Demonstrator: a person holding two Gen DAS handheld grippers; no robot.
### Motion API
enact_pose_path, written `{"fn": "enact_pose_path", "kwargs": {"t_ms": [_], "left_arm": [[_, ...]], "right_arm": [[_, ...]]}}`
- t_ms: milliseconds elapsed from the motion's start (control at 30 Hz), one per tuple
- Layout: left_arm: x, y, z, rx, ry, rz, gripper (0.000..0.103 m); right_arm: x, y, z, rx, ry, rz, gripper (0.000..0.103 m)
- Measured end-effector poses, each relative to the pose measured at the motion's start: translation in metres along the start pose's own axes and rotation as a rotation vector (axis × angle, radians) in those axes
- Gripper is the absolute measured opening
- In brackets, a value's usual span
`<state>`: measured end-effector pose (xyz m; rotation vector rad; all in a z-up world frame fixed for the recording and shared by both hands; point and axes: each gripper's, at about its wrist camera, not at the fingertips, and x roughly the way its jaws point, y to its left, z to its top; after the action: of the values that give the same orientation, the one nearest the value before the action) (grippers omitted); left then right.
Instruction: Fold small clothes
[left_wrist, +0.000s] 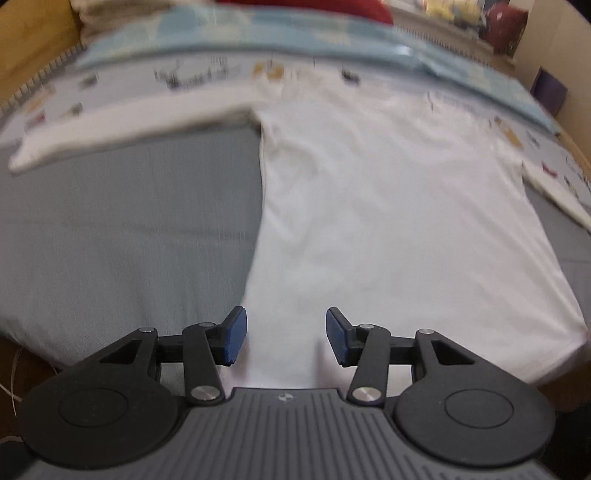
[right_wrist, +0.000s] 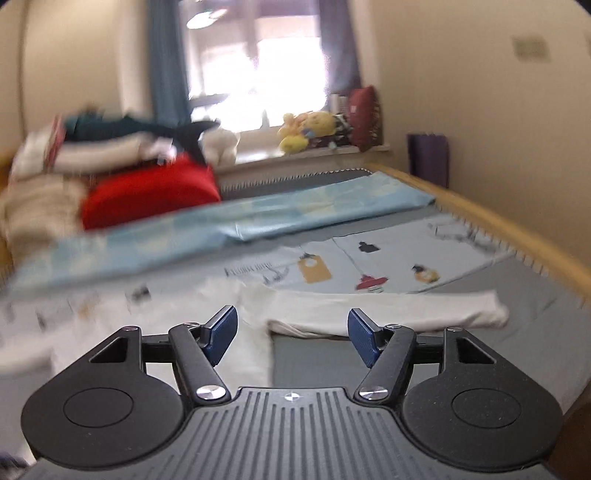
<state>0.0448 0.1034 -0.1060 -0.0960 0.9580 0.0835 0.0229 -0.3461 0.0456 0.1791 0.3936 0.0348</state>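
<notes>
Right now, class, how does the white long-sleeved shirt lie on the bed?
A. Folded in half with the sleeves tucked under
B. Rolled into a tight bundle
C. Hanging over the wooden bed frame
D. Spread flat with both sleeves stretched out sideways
D: the white long-sleeved shirt lies flat on the grey sheet, one sleeve reaching out to one side, the other sleeve to the other.

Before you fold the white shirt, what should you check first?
1. White long-sleeved cotton shirt lies spread flat on the grey bed sheet: ok.
2. Both sleeves stretched out sideways: ok.
3. Left gripper open, nothing between its blue pads: ok.
4. Right gripper open and empty: ok.
5. Shirt free of wrinkles: cannot tell, picture blurred.
6. Shirt clear of the folded light blue blanket: ok.
</notes>
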Motion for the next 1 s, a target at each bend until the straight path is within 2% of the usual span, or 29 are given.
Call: {"fn": "enact_pose_path", "kwargs": {"t_ms": [67, 167, 233, 267, 300, 400, 467, 500, 533, 733, 833, 900, 1000], "left_arm": [[-0.013, -0.006, 0.004, 0.006, -0.074, 0.024, 0.059], [-0.036, -0.016, 0.018, -0.027, -0.148, 0.059, 0.062], [-0.051, -0.024, 0.030, -0.054, -0.203, 0.051, 0.064], [-0.058, -0.026, 0.032, -0.051, -0.241, 0.037, 0.069], [-0.063, -0.031, 0.033, -0.028, -0.293, 0.036, 0.074], [-0.058, -0.037, 0.020, 0.067, -0.384, 0.077, 0.076], [-0.038, -0.039, 0.023, 0.102, -0.288, 0.110, 0.072], [-0.033, -0.037, 0.028, 0.074, -0.259, 0.093, 0.072], [-0.033, -0.032, 0.032, 0.035, -0.267, 0.059, 0.072], [-0.034, -0.021, 0.057, -0.098, -0.266, 0.037, 0.070], [-0.039, -0.023, 0.066, -0.078, -0.301, 0.062, 0.056], [-0.040, -0.021, 0.073, -0.069, -0.307, 0.071, 0.039], [-0.036, -0.011, 0.092, -0.088, -0.297, 0.023, 0.030]], "right_arm": [[0.003, -0.001, -0.001, 0.054, -0.007, 0.003, 0.067], [0.010, 0.012, -0.003, 0.035, -0.001, 0.011, 0.067], [0.012, 0.024, -0.005, 0.018, 0.004, 0.023, 0.067], [0.013, 0.028, -0.006, 0.019, 0.007, 0.034, 0.067], [0.015, 0.032, -0.006, 0.026, 0.011, 0.040, 0.067], [0.018, 0.042, -0.007, 0.046, 0.023, 0.036, 0.067], [0.022, 0.049, -0.008, 0.040, 0.027, 0.031, 0.067], [0.023, 0.054, -0.008, 0.026, 0.027, 0.030, 0.067], [0.025, 0.059, -0.009, 0.003, 0.027, 0.027, 0.067], [0.038, 0.080, -0.011, -0.071, 0.033, 0.005, 0.067], [0.043, 0.084, -0.011, -0.073, 0.038, 0.001, 0.067], [0.048, 0.086, -0.011, -0.070, 0.046, -0.001, 0.067], [0.055, 0.089, -0.012, -0.070, 0.062, 0.001, 0.067]]}}
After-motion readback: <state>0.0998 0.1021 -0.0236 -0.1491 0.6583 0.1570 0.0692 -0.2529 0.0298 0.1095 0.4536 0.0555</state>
